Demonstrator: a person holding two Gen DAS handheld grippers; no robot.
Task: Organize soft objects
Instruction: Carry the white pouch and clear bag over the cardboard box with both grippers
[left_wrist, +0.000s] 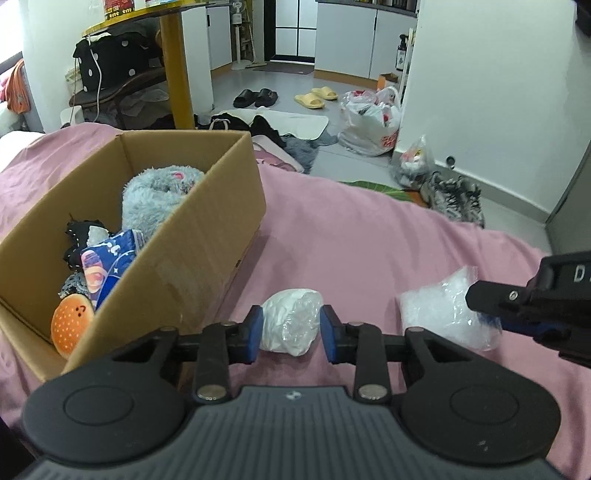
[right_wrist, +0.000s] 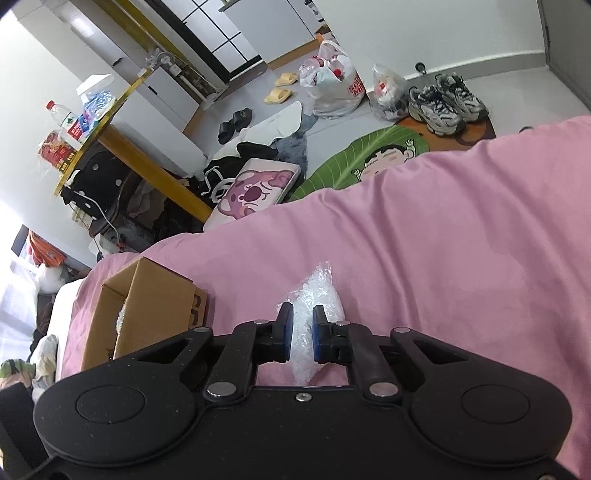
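- The left hand-held gripper is straddling a white plastic-wrapped bundle lying on the pink bed cover; its blue pads are flanking the bundle, and I cannot tell whether they are pressing it.
- The right hand-held gripper is closing narrowly on a clear bubble-wrap bag, lying just beside the bundle.
- A cardboard box is sitting on the bed to the left, holding a burger-shaped plush, a blue patterned pack and a fluffy grey-blue item.
- Slippers and shopping bags are lying on the floor beyond.
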